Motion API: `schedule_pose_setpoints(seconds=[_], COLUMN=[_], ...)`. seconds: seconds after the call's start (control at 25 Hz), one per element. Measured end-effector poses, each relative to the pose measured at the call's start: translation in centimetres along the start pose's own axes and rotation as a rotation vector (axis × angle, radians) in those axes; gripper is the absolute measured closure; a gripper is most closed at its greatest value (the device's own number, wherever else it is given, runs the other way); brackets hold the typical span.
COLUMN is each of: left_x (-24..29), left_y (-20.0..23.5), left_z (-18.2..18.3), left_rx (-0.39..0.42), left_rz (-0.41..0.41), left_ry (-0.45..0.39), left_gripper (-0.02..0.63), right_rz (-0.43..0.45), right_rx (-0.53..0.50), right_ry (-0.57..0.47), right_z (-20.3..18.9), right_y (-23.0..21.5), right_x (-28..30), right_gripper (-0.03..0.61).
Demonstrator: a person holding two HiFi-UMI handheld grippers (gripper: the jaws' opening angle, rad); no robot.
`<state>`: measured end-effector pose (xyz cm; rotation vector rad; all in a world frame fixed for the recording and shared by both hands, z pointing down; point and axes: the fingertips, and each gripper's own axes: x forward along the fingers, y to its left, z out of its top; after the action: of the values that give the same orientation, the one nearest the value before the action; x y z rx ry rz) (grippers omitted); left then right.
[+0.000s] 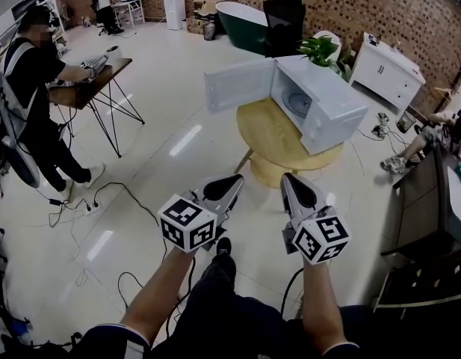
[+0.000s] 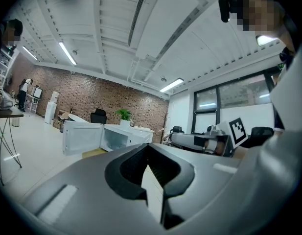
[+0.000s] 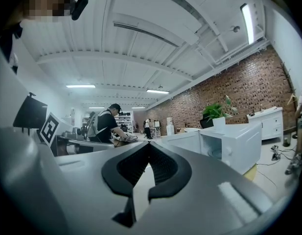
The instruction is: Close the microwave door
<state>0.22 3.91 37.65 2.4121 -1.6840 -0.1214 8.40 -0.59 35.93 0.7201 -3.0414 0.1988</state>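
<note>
A white microwave stands on a round wooden table ahead of me, its door swung wide open to the left and the cavity showing. Both grippers are held level over the floor, short of the table and touching nothing. The left gripper is shut and empty; in its own view the open door and microwave lie far ahead. The right gripper is also shut and empty; its view has the microwave ahead on the right and the door edge-on.
A person works at a black-legged desk on the left. Cables trail over the glossy floor. A dark table stands at the right, a white cabinet and a plant behind the microwave.
</note>
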Motion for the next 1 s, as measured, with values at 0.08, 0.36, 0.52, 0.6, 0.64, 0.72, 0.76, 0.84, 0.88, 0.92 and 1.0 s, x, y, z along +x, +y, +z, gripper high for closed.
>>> schedule_pose_setpoints(seconds=[0.08,0.36,0.52,0.6,0.64,0.72,0.76,0.84,0.88,0.92,1.0], left_x=[1.2,5.1,7.6,8.7,9.3,10.4,10.8,11.8,12.3,12.7,13.4], left_y=[1.1,6.4,9.5,11.3,12.2,14.0,14.9,16.7,17.5,18.2,19.6], left_z=[0.0,1.0,1.5,1.9,2.1,2.3,2.3,2.1,2.1,2.0,1.8], left_rx=[0.000,0.000,-0.002,-0.004,-0.003,0.000,0.001,0.004,0.008,0.013,0.021], left_rz=[-0.007,-0.020,-0.024,-0.023,-0.023,-0.024,-0.024,-0.023,-0.023,-0.022,-0.018], left_ry=[0.002,-0.002,0.012,0.017,0.018,0.025,0.029,0.041,0.047,0.052,0.060], left_gripper=[0.601,0.601,0.601,0.601,0.601,0.601,0.601,0.601,0.601,0.601,0.601], right_rz=[-0.011,-0.039,-0.045,-0.048,-0.050,-0.059,-0.064,-0.073,-0.079,-0.083,-0.091], right_rx=[0.000,-0.011,-0.008,-0.007,-0.006,-0.004,-0.003,-0.002,-0.001,0.000,0.004], right_ry=[0.001,0.005,0.011,0.012,0.013,0.012,0.010,0.004,0.002,0.002,0.008], right_z=[-0.1,0.6,0.9,1.2,1.4,1.6,1.7,1.9,2.0,1.9,1.6], right_y=[-1.1,-4.4,-6.5,-7.4,-7.8,-8.8,-9.3,-10.1,-10.6,-11.0,-11.7], right_x=[1.1,6.4,9.9,11.8,12.7,14.5,15.3,16.9,17.6,18.1,19.2], right_gripper=[0.578,0.577,0.578,0.578,0.578,0.577,0.578,0.578,0.577,0.578,0.578])
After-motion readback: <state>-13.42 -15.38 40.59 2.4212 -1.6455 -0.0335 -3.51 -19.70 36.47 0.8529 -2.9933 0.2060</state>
